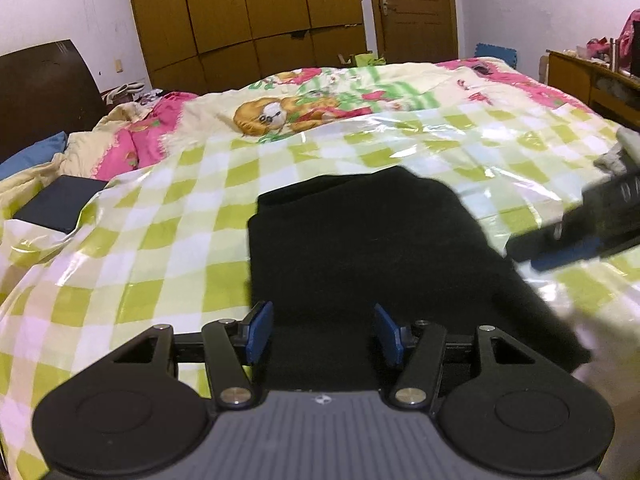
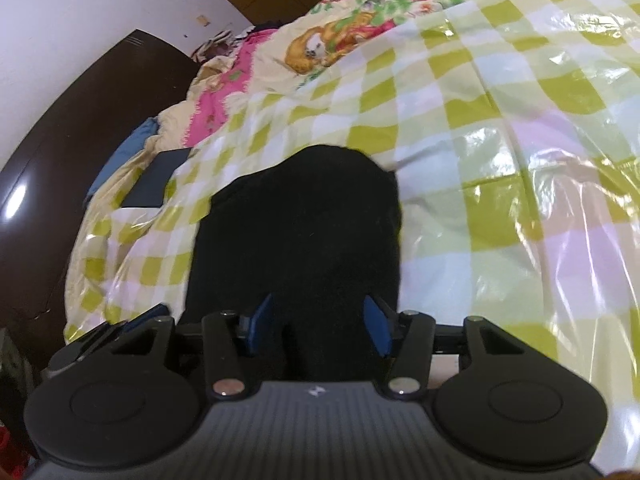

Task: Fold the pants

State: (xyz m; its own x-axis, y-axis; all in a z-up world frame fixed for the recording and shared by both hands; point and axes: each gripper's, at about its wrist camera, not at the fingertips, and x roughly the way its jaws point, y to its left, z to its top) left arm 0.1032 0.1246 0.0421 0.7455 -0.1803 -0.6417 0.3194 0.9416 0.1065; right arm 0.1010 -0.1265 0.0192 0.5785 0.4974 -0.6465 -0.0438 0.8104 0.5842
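The black pants (image 1: 360,248) lie folded into a compact dark block on the glossy green-and-white checked sheet (image 1: 168,216) spread over the bed (image 1: 500,80), toward the near edge of the bed and roughly midway along it. The left claw (image 1: 324,334) hangs over the near end of the pants with its blue pads (image 1: 260,332) spread apart; dark cloth shows in the gap beneath, but the pads press on nothing, so it is released. The right claw (image 2: 318,326) is likewise over the near end of the pants (image 2: 296,232), its jaws apart and the pads clear of the cloth, released as well. In the left wrist view the right claw shows as a blurred dark shape with a blue pad coming in from the right edge of the frame, just beside the right side of the pants. Beyond the checked sheet a cartoon-print quilt (image 1: 304,108) in pink, green and cream covers the far part of the bed. Toward the head of the bed, near the dark brown headboard (image 1: 44,88), a flat dark blue rectangular thing (image 1: 60,208) lies at the left edge of the checked sheet, with a blue pillow (image 1: 32,156) behind it. A brown wardrobe (image 1: 248,12) and a door (image 1: 416,8) stand against the far wall.
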